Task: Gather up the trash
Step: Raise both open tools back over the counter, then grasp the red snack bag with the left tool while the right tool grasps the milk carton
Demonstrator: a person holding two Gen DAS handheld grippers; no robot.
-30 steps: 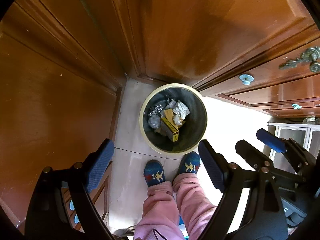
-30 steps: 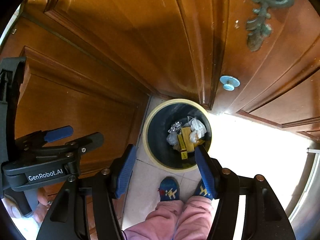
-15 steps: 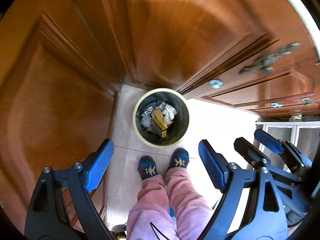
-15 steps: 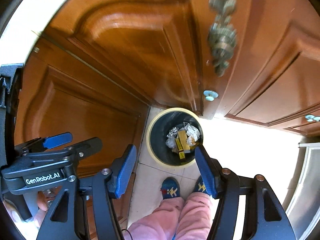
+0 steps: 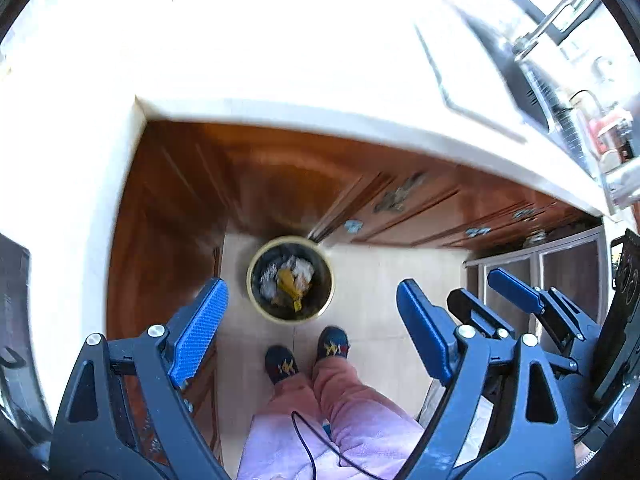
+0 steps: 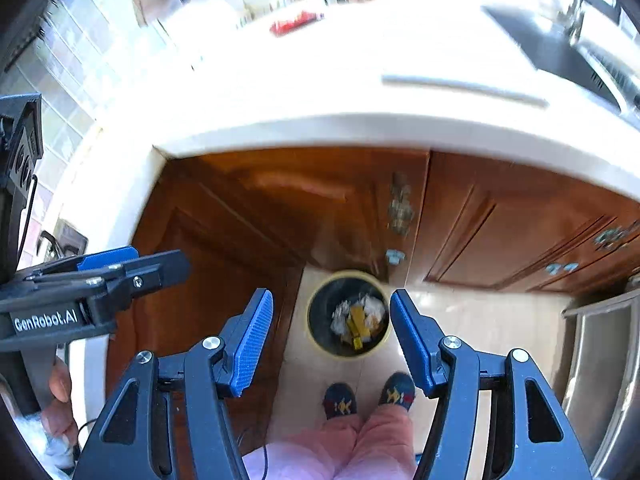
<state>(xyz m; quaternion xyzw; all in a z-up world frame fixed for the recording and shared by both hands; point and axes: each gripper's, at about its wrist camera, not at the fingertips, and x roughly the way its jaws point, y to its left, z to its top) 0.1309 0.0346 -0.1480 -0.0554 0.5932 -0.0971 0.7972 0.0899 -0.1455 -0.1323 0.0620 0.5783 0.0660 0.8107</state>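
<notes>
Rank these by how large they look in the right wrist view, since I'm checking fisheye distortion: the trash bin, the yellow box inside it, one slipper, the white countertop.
1. White countertop, by far the largest.
2. Trash bin.
3. Slipper.
4. Yellow box.
Slipper and box look close in size, so their order is unsure.

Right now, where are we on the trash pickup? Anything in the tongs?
Done: the bin on the floor holds crumpled white scraps and a yellow box.
In hand: nothing. The left tongs and right tongs are both open and empty, high above the bin.
Left: a red wrapper-like item lies on the white counter, too blurred to tell if it is trash.
</notes>
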